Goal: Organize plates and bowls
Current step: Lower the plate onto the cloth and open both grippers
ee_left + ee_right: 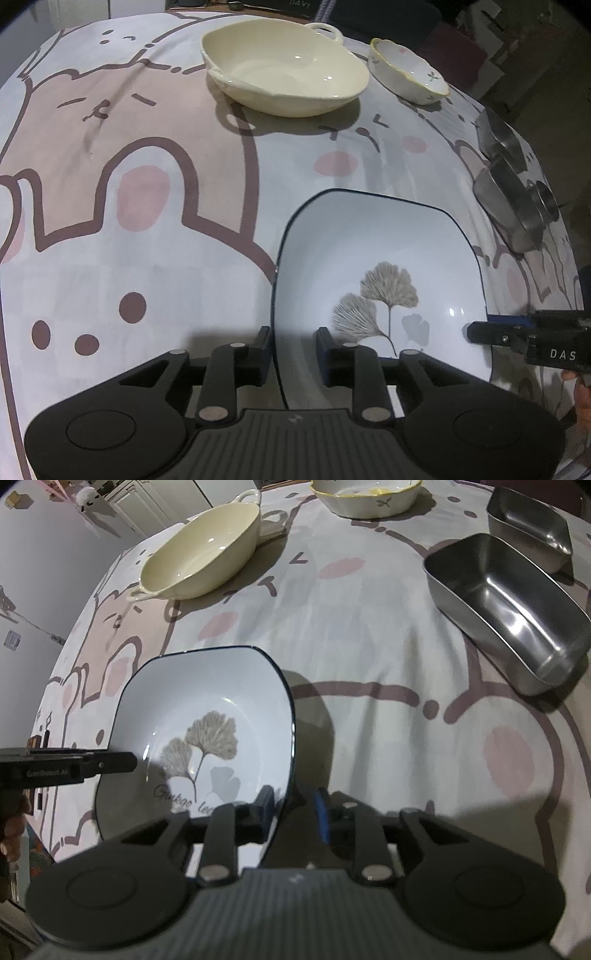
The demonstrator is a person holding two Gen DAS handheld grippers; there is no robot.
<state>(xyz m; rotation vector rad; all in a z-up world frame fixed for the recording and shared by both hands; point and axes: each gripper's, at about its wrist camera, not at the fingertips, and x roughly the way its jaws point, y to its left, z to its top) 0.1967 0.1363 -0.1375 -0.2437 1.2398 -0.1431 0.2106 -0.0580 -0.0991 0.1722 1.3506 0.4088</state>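
Grippers, left [291, 349] and right [293, 808], straddle opposite plate [388, 240] rims, angled steeply downward

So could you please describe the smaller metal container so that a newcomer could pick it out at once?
Start from the cartoon-animal tablecloth and look to its far right side, where two steel trays sit. The smaller metal container is the farther one, behind the larger steel tray; unlike the ceramic dishes, it is grey, rectangular and undecorated.

Black hand-held gripper [291, 349] w/ blue pads, silver pivot pins.
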